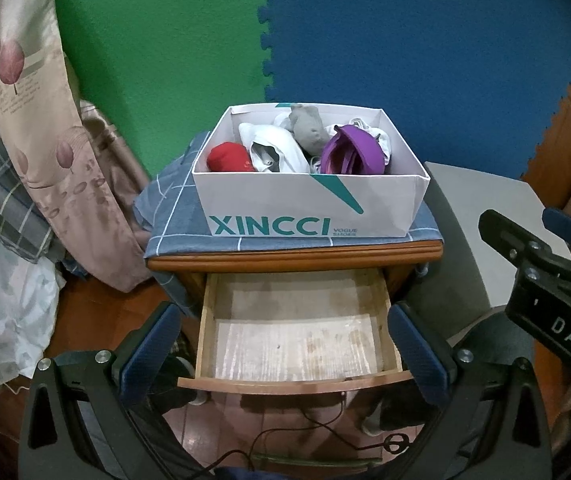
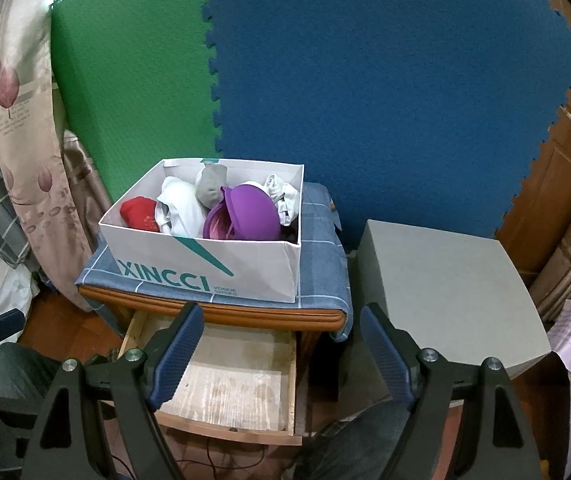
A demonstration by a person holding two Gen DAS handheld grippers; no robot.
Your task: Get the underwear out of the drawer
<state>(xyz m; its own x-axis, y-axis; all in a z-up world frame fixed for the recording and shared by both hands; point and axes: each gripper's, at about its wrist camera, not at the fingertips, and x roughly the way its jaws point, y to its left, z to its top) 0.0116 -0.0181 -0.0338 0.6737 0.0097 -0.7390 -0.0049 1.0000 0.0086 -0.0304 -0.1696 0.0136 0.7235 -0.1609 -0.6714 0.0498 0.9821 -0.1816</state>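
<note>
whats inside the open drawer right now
The pulled-out drawer shows only its bare, stained wooden floor; no garment is visible. Its rear part lies hidden under the nightstand top.

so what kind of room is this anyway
Most likely a bedroom at home. Patterned bedding is piled at the left, a wooden nightstand stands with its drawer pulled open, and a shoebox of underwear sits on top.

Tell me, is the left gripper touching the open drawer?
Apart. In the left wrist view the left gripper hangs open above the drawer, its fingers on neither wall.
</note>
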